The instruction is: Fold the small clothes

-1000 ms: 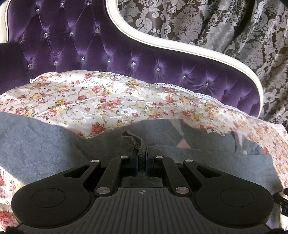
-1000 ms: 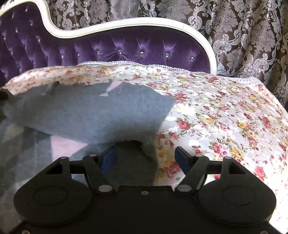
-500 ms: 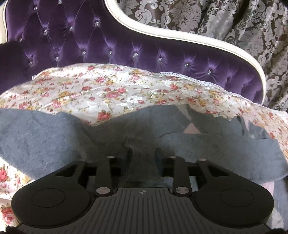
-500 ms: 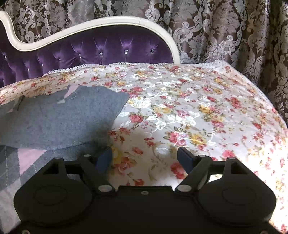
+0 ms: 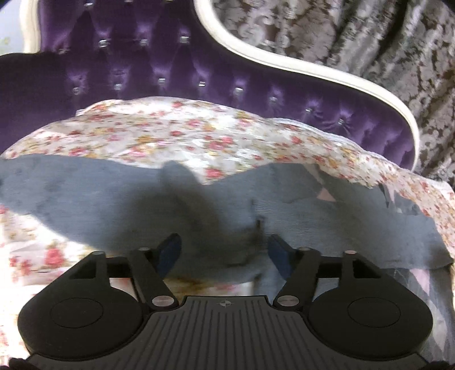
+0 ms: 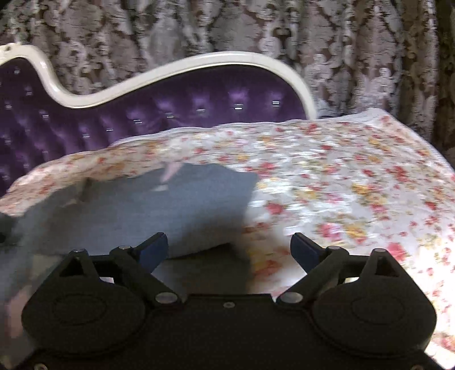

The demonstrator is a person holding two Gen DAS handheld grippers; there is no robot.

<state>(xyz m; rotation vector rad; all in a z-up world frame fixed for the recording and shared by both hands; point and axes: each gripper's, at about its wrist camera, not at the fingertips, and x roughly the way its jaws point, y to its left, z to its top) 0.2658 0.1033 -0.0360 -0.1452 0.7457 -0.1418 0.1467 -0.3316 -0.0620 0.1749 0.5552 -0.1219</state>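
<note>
The left tongs (image 5: 224, 249) stand wide apart with nothing gripped; their blue-padded fingers (image 5: 170, 250) hover just over the grey garment (image 5: 113, 205), and a dark shadow falls on the cloth between them. In the left wrist view the garment lies spread across the floral sheet (image 5: 199, 136), running from 9 o'clock to 3 o'clock through the middle of the frame. Its far edge is uneven, with a small peak near 12 o'clock of the tongs. At about 2 o'clock a pale pink patch (image 5: 325, 195) shows among the grey folds, and a pink-and-grey checked part (image 5: 421, 287) shows at the 4 o'clock edge.

The right tongs (image 6: 229, 247) are also spread wide and hold nothing. In the right wrist view the garment (image 6: 170, 210) lies at 10 to 11 o'clock of the tongs, its right edge ending just beyond the left finger (image 6: 153, 250); the right finger (image 6: 305, 250) sits above bare floral sheet (image 6: 341, 176). This view is smeared, so whether the left finger touches the cloth or only hangs over it cannot be told.

Behind the sheet, from 9 to 1 o'clock in both views, rises a purple tufted backrest (image 5: 170, 71) with a cream curved frame (image 6: 199, 61). Beyond that hangs a brown and silver damask curtain (image 6: 256, 25).
</note>
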